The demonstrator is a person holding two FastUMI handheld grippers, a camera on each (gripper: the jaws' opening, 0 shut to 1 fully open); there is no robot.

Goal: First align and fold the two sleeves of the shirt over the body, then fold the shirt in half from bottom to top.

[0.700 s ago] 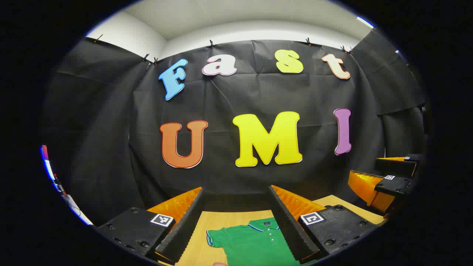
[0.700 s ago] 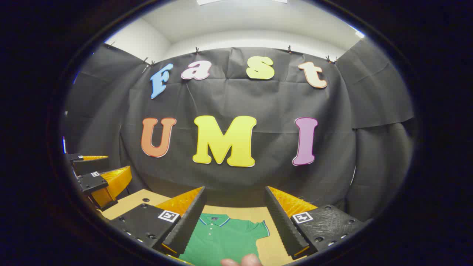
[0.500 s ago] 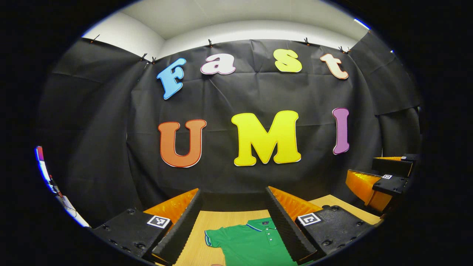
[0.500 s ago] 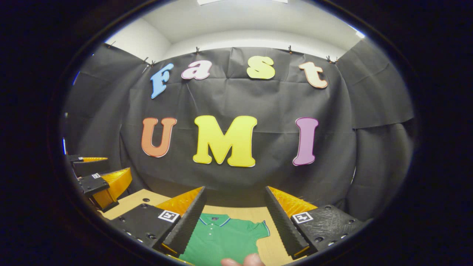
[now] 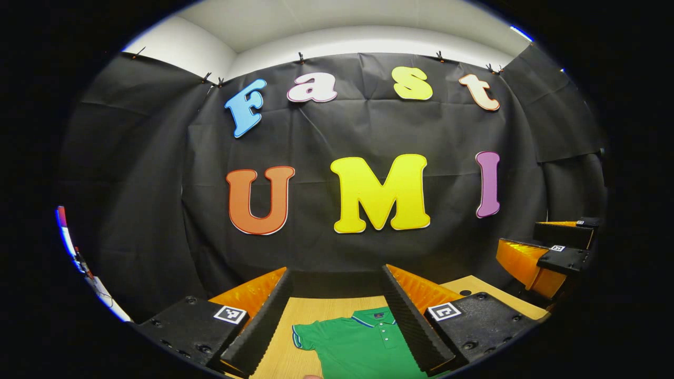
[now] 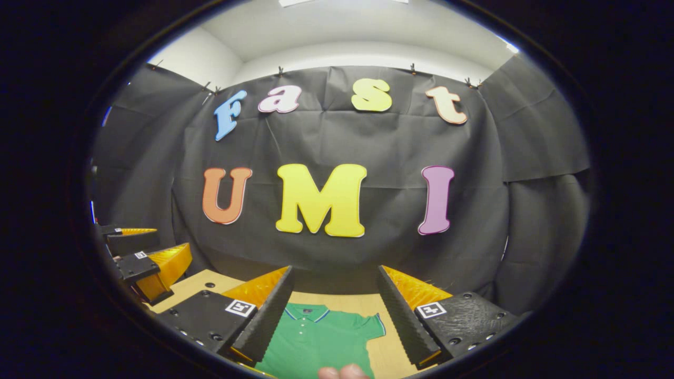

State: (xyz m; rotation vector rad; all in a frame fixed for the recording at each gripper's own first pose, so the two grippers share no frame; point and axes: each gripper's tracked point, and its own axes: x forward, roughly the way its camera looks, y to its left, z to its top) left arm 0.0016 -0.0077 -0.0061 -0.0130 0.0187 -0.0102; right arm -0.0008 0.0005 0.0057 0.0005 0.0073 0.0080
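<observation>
Shirt (image 5: 358,345) in green, a short-sleeved polo with a thin blue line on the collar and the sleeve cuffs, lies flat on the light wooden table (image 5: 310,308), collar toward the black cloth wall (image 5: 326,131) at the back of the booth. In the left gripper view its collar, buttoned placket and one spread sleeve (image 5: 305,337) show in the gap ahead of the camera; in the right gripper view the other sleeve (image 6: 371,326) spreads out beside the body, unfolded.

The left gripper (image 5: 337,279) is held above the near part of the table with its two fingers spread wide apart and nothing between them; the shirt sits lower down in the gap, apart from the fingers. The right gripper (image 6: 335,276) is likewise held wide open and empty over the shirt. Each gripper also shows off to the side of the other's view, the right gripper at the right edge, the left gripper at the left edge, both raised over the table edge and also open.

A small pale rounded shape at the bottom of the right gripper view, probably fingertips of the person's hand (image 6: 342,372), pokes in below the shirt's green cloth
</observation>
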